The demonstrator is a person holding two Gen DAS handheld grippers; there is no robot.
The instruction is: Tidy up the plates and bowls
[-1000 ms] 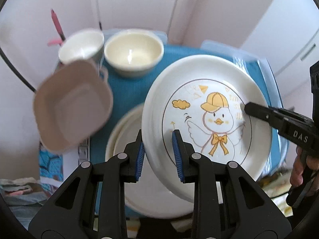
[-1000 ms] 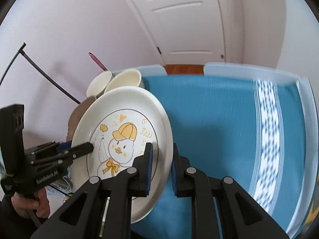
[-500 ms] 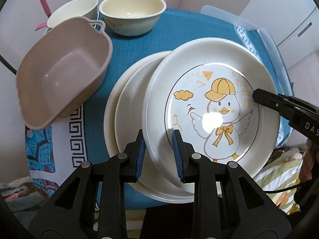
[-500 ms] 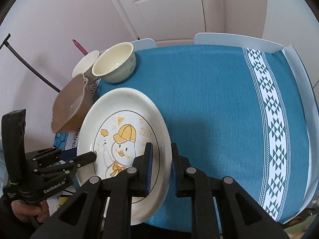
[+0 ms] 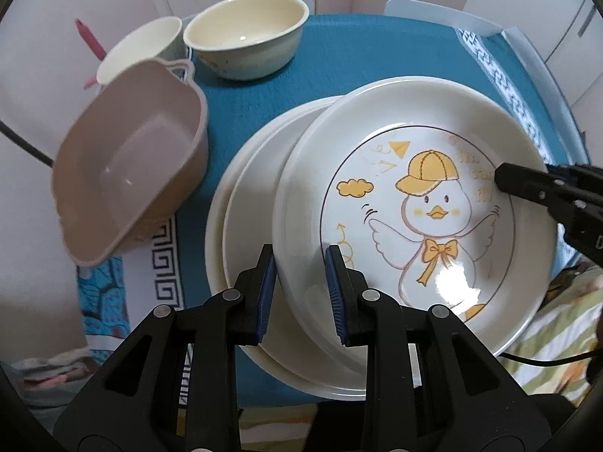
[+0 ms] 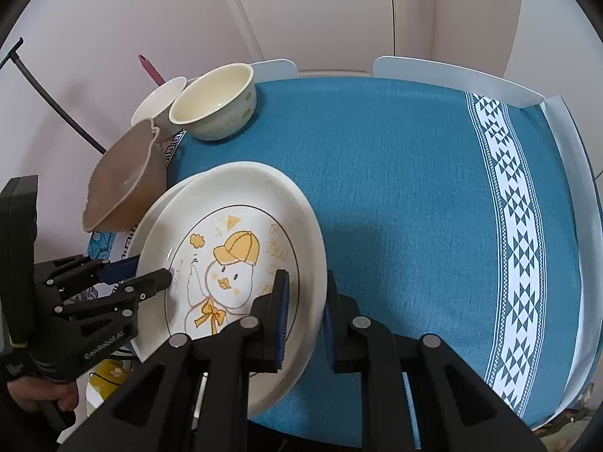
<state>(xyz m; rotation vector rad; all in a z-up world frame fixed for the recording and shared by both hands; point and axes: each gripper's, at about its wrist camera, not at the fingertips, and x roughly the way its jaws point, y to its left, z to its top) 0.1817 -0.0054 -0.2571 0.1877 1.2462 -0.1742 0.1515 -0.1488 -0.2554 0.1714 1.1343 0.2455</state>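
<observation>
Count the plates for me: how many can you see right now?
3: the duck plate held at its rim by both tools, left tool and right tool, over two plain plates stacked underneath. More could be hidden below.

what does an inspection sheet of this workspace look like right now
surface: table under a blue cloth
job's things: duck plate over plain plates; cream bowl; white cup; brown square bowl
clutter: pink utensil behind the cup
grippers: left gripper and right gripper each shut on the duck plate's rim
cables: black cable along the wall
surroundings: white door, pale walls
</observation>
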